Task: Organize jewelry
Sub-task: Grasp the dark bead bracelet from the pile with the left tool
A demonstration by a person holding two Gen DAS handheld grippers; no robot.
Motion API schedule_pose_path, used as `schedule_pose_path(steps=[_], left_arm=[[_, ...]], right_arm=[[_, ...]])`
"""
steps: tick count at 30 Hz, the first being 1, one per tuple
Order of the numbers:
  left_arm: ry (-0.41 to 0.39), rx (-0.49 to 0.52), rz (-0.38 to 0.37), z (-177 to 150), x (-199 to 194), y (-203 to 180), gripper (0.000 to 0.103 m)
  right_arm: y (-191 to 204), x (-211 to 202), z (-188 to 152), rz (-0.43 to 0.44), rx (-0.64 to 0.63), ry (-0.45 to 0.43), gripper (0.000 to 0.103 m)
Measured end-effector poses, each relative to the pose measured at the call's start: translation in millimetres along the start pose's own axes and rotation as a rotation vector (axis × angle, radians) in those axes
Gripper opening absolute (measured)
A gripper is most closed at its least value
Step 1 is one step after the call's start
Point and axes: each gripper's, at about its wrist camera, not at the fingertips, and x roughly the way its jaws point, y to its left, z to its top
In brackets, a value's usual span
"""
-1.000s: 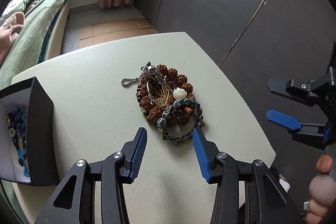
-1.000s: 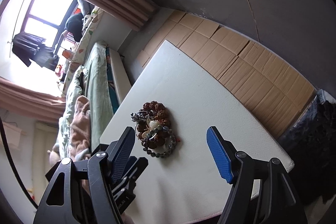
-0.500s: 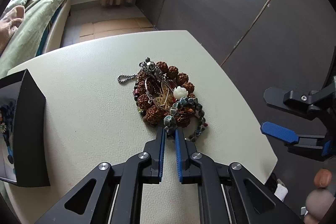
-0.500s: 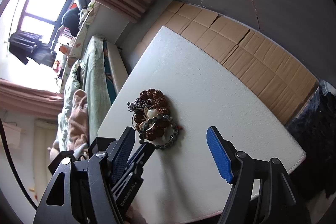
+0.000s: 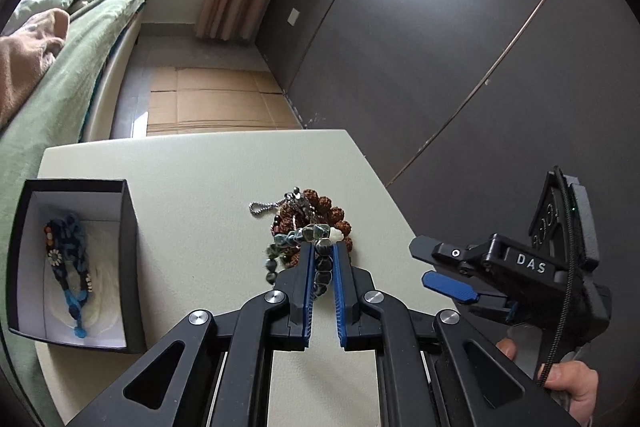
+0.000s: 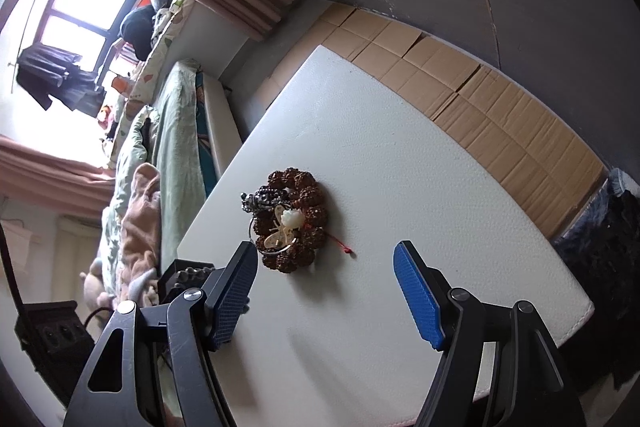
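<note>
Two grippers in play. My left gripper has just been closing and is now clamped on the grey-green stone bead bracelet, beads pinched between the blue pads, the rest of the strand draped over the jewelry pile on the white table. My right gripper stands wide apart, nothing between its jaws, hovering near the pile on the table's right side.

Risks as I judge them: the strand looks tangled with the brown seed-bead bracelet and the ball chain, so lifting could drag the whole heap or fling pieces off the table edge. The grip is on only a few round beads, so it could slip out. The elastic could snap if snagged. The black box, at the table's left with a blue woven bracelet already inside, is well apart from the pile, so there's a long carry.

Hard to see: where the strand runs under the pads, how it's hooked on the pile. In the right wrist view the left gripper is mostly hidden behind my right finger. Small metal pieces in the heap I can't identify.
</note>
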Motion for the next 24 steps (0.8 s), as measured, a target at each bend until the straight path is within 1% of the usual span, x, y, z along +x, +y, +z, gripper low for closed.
schedule_pose_path(steps=[6,11,13,15,16,17,18,19,21,24], left_arm=[[-0.038,-0.042,-0.004,11,-19,20,0.009],[-0.058,-0.071,-0.005,18,-26,33,0.009],[-0.068,-0.083,-0.006,20,-29,38,0.009],[-0.076,-0.096,-0.009,22,-34,44,0.009],[-0.081,-0.103,-0.008,23,-36,47,0.009],[-0.084,-0.108,-0.007,24,-37,50,0.009],[-0.087,-0.114,-0.006,24,-39,52,0.009],[-0.091,-0.12,-0.005,24,-40,55,0.009],[-0.097,-0.131,-0.002,26,-42,60,0.009],[-0.102,-0.144,-0.002,28,-45,66,0.009]], right_arm=[[22,13,-2,0.028,-0.063,-0.007,0.07],[42,30,-2,0.044,-0.111,0.005,0.066],[50,37,-2,0.048,-0.135,0.01,0.06],[58,45,-2,0.048,-0.164,0.014,0.056],[61,49,-2,0.042,-0.178,0.017,0.05],[65,54,-2,0.036,-0.191,0.024,0.048],[68,60,-3,0.034,-0.197,0.034,0.042],[69,64,-4,0.035,-0.2,0.047,0.039],[73,72,-6,0.029,-0.209,0.063,0.037],[80,78,-10,0.004,-0.242,0.055,0.034]])
